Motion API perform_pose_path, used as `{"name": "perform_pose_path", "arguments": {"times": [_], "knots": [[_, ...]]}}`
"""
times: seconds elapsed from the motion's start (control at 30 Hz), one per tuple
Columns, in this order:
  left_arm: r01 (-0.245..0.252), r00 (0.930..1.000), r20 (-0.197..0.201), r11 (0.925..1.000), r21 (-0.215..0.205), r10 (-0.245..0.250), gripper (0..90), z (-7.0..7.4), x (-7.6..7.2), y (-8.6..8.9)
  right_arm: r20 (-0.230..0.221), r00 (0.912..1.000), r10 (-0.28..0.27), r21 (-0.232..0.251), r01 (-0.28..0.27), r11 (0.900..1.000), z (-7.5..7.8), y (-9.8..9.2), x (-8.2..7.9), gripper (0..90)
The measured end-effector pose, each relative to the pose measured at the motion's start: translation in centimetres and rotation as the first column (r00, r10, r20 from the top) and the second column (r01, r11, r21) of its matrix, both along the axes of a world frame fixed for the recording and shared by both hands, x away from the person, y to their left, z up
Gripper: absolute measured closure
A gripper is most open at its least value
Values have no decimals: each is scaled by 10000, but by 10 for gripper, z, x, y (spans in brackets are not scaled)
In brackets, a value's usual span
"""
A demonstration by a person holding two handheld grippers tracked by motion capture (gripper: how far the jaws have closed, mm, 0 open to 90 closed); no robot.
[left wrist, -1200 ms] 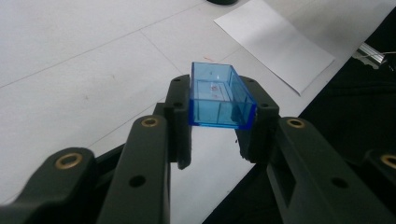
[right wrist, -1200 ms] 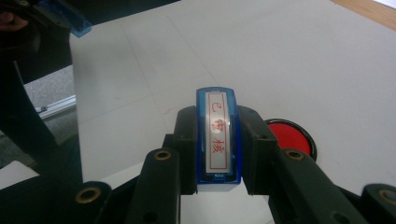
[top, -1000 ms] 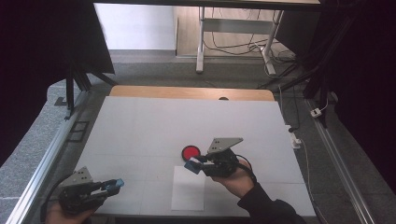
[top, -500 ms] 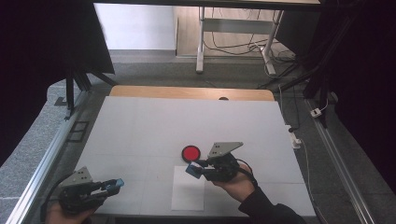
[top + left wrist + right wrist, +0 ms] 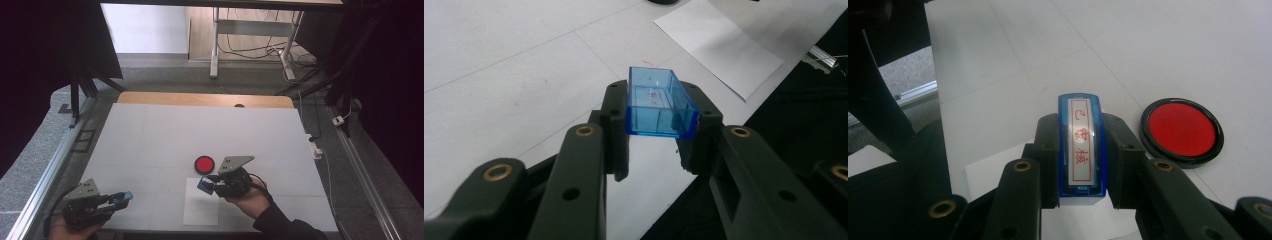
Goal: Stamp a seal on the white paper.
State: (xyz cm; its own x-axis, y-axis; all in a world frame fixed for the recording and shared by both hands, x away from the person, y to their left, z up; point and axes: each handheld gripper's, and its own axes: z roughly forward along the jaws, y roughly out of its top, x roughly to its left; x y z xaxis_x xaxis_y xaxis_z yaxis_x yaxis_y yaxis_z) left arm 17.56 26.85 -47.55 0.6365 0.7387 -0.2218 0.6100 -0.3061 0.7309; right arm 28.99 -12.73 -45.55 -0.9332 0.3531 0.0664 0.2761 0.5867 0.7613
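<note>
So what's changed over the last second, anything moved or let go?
Hardly anything. The right gripper has drifted slightly toward the sheet of paper, still clamped on the blue stamp. The left gripper keeps its hold on the clear blue cap and stayed put. The red ink pad hasn't moved.

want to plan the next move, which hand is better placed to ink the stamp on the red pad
Right. The right gripper grips the blue stamp close beside the red ink pad; the left gripper holds just the clear blue cap, far from it.
</note>
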Motion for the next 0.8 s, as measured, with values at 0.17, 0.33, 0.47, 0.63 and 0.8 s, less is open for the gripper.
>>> {"name": "perform_pose_path", "arguments": {"times": [0.17, 0.33, 0.47, 0.63, 0.8], "knots": [[14, 10000, -22, 10000, 11, -14, 680, 0, 0, 0, -18, 10000, 24, -183, -24, 9998, -5, 2, 2, 711], [-2, 10000, -26, 10000, 18, 2, 680, 0, 0, 0, -16, 9999, 148, -401, -148, 9991, -10, 6, 3, 710], [-2, 10000, -30, 10000, 22, 2, 680, 0, 0, 0, -10, 9997, 264, -580, -264, 9980, -13, 10, 2, 710], [-2, 10000, -31, 10000, 13, 2, 680, 0, 0, 0, 47, 9982, 604, -936, -597, 9938, -19, 14, 1, 710], [1, 10000, -33, 10000, 15, -1, 680, 0, 0, 0, 32, 9980, 631, -1205, -623, 9908, -26, 19, 1, 710]]}}
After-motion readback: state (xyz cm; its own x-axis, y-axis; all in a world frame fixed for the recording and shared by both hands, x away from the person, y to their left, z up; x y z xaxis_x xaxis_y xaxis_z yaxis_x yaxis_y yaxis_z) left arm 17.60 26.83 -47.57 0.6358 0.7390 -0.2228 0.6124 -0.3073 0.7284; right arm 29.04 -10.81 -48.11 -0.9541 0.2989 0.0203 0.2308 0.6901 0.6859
